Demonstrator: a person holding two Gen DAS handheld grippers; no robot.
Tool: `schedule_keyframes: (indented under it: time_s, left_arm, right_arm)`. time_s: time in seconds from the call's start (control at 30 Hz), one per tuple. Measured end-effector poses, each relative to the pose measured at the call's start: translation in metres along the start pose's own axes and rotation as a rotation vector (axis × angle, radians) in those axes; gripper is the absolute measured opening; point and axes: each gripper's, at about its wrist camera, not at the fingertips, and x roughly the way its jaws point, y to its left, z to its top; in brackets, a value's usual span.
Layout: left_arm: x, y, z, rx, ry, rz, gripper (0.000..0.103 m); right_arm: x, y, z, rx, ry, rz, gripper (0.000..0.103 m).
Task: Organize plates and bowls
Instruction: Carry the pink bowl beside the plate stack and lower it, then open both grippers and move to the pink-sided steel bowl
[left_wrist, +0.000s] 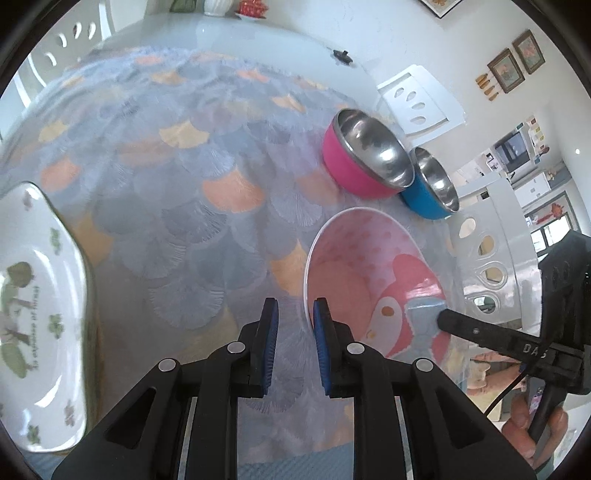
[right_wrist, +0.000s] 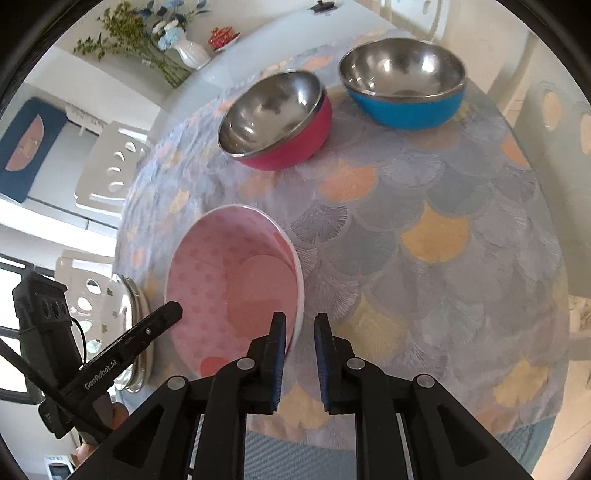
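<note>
**Both tongs close in on the pink bowl, nothing gripped**

We're looking down at the tabletop (right_wrist: 424, 206), covered in its fan-pattern cloth of grey, orange and yellow, and the pink bowl (right_wrist: 236, 288) sits right in the middle of the action. It's a spotted pink bowl with a white rim and a cartoon figure printed inside, standing near the front edge.

The left tongs (left_wrist: 294, 317) hang over the cloth, blue pads nearly together with just a narrow slit between them and nothing held. The bowl's rim lies just to the right of the right-hand pad; whether it touches, I can't tell.

The right tongs (right_wrist: 300, 332) are drawn in just as tight, empty too, and the bowl's white rim sits just beside the left-hand pad. In the left wrist view one of their fingers reaches over the bowl's far side.

Further back, the magenta steel bowl (right_wrist: 280, 122) and the blue steel bowl (right_wrist: 406, 85) stand side by side, upright, well apart from the pink one. Off to the left, a white plate (left_wrist: 40, 317) with green print rests on the cloth.
</note>
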Motion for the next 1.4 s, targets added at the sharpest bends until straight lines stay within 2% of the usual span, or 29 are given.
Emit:
schedule_keyframes:
  time_s: [0.1, 0.23, 0.4, 0.53, 0.6, 0.67, 0.87, 1.0, 1.17, 1.4]
  left_arm:
    - [-0.014, -0.005, 0.001, 0.022, -0.034, 0.011, 0.017]
    - [-0.035, -0.015, 0.009, 0.029, -0.079, 0.001, 0.017]
    - [-0.072, -0.041, 0.032, 0.064, -0.152, -0.032, 0.017]
    - [-0.093, -0.063, 0.055, 0.116, -0.179, -0.031, 0.033]
    - [-0.097, -0.070, 0.067, 0.140, -0.178, -0.040, 0.044]
    - [-0.095, -0.073, 0.079, 0.155, -0.176, -0.048, 0.061]
    - [-0.067, -0.068, 0.115, 0.171, -0.149, -0.088, 0.063]
    - [-0.020, -0.053, 0.140, 0.122, -0.060, -0.130, 0.061]
    - [0.039, -0.037, 0.160, 0.079, 0.046, -0.174, 0.051]
    - [0.095, -0.024, 0.169, 0.023, 0.134, -0.184, 0.039]
  right_arm:
    - [-0.016, -0.001, -0.003, 0.002, -0.024, 0.000, 0.015]
    - [-0.040, -0.001, -0.003, -0.020, -0.068, -0.045, 0.015]
    - [-0.072, -0.002, 0.006, -0.015, -0.131, -0.011, 0.016]
    - [-0.093, -0.001, 0.023, 0.014, -0.169, 0.069, 0.019]
    - [-0.099, 0.000, 0.030, 0.022, -0.189, 0.087, 0.032]
    - [-0.104, 0.001, 0.039, 0.035, -0.216, 0.094, 0.041]
    - [-0.094, 0.012, 0.062, 0.077, -0.230, 0.073, 0.044]
    - [-0.066, 0.022, 0.081, 0.084, -0.193, 0.023, 0.044]
    - [-0.026, 0.021, 0.105, 0.105, -0.150, -0.033, 0.044]
    - [0.022, 0.007, 0.125, 0.136, -0.081, -0.070, 0.043]
